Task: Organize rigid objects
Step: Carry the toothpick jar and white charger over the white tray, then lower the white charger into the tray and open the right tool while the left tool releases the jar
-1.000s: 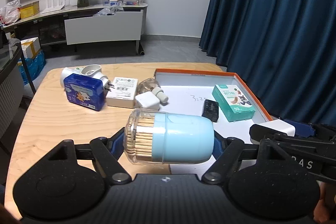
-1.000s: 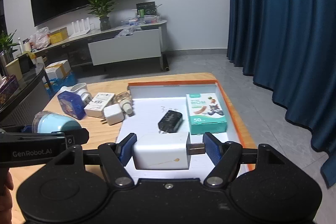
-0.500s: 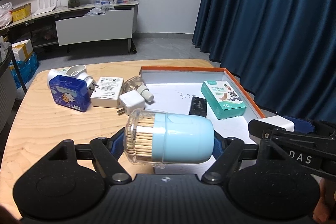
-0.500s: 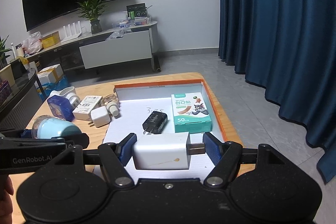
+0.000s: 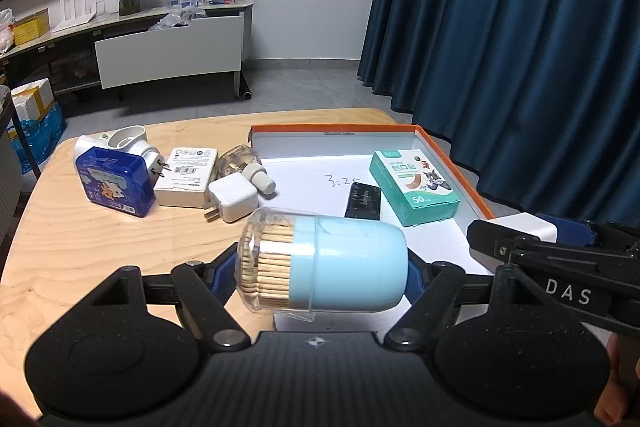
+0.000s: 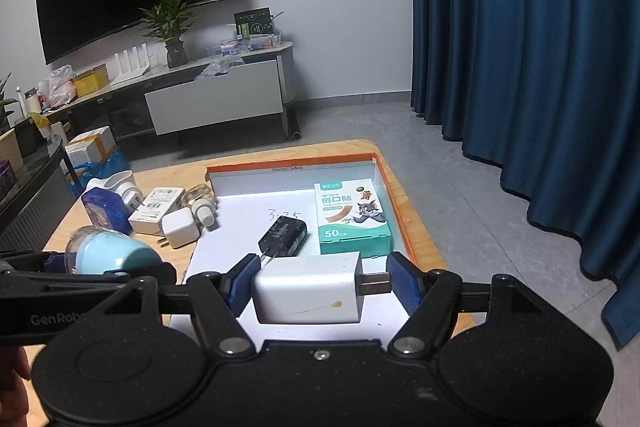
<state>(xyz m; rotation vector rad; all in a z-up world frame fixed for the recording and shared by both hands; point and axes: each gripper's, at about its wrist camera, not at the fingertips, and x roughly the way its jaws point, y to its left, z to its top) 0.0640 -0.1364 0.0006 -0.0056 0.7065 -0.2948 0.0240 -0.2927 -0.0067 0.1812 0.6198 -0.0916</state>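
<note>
My left gripper (image 5: 322, 269) is shut on a toothpick holder (image 5: 344, 263), which lies sideways between the pads with its light blue cap to the right and its clear, toothpick-filled base to the left. It hangs over the table by the near left corner of the orange-rimmed tray (image 5: 452, 163). My right gripper (image 6: 318, 285) is shut on a white charger (image 6: 308, 287), prongs to the right, above the tray's (image 6: 288, 161) near end. Inside the tray lie a green bandage box (image 6: 352, 217) and a black charger (image 6: 284, 235).
On the wooden table (image 5: 60, 251) left of the tray sit a blue tin (image 5: 116, 181), a white plug-in device (image 5: 124, 143), a white box (image 5: 188, 177), a small white charger (image 5: 232, 199) and a clear bottle (image 5: 244, 165). A blue curtain (image 6: 520, 67) hangs to the right.
My left gripper has drifted slightly right toward the tray with the toothpick holder. The right gripper has hardly moved. Both grips are unchanged.
</note>
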